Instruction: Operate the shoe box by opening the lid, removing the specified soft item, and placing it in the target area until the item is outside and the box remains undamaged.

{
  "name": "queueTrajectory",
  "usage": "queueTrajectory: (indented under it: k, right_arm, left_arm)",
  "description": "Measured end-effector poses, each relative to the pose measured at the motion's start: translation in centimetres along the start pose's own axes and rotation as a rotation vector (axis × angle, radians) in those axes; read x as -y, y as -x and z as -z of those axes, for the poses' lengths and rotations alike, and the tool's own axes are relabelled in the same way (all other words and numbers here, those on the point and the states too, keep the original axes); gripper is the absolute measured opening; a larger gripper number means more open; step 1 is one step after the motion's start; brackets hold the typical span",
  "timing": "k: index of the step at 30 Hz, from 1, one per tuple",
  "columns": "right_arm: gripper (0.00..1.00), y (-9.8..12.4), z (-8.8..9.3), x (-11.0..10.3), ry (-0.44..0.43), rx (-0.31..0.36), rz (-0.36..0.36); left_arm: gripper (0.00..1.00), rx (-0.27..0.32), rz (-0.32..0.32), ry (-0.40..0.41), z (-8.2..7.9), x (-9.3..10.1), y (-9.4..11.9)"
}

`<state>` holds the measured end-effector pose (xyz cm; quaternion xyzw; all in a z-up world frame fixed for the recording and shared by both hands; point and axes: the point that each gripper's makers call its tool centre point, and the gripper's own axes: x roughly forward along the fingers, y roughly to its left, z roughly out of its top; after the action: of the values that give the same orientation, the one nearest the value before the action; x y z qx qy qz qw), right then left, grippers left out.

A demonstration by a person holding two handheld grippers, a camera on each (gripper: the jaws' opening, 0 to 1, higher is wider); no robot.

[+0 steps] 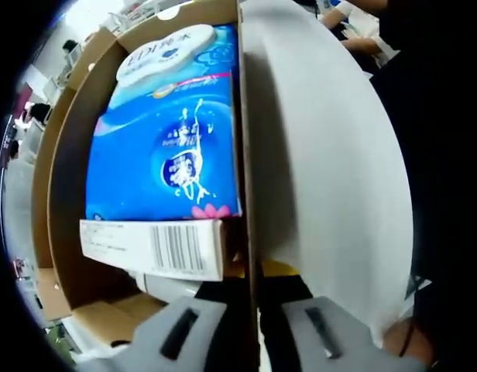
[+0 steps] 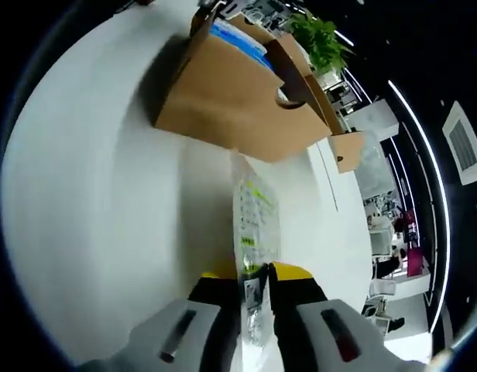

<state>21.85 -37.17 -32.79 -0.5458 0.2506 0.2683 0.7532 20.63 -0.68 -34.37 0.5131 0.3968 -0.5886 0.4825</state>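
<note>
The brown shoe box (image 1: 64,194) stands open, and a blue tissue pack (image 1: 169,147) with a white barcode label (image 1: 153,248) lies inside it. My left gripper (image 1: 254,291) is shut on the box's thin side wall (image 1: 245,116), one jaw inside and one outside. In the right gripper view the box (image 2: 223,108) sits further off on the white table (image 2: 91,201), the blue pack (image 2: 238,39) peeking over its rim. My right gripper (image 2: 252,291) is shut on a clear soft plastic packet (image 2: 254,217) with green print, held outside the box above the table.
The white table (image 1: 324,170) stretches beside the box. The box's lid flap (image 2: 304,81) hangs open on its far side. A green plant (image 2: 316,35) stands behind the box. A person's hand (image 1: 355,43) rests at the table's far edge.
</note>
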Motion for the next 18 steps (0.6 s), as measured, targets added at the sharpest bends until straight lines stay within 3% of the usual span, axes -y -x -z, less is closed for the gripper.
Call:
queueTrajectory:
  k: [18]
  right_arm:
    - [0.16, 1.7, 1.5, -0.9, 0.013, -0.083, -0.097]
  left_arm:
    - [0.02, 0.003, 0.002, 0.002, 0.0, 0.0, 0.0]
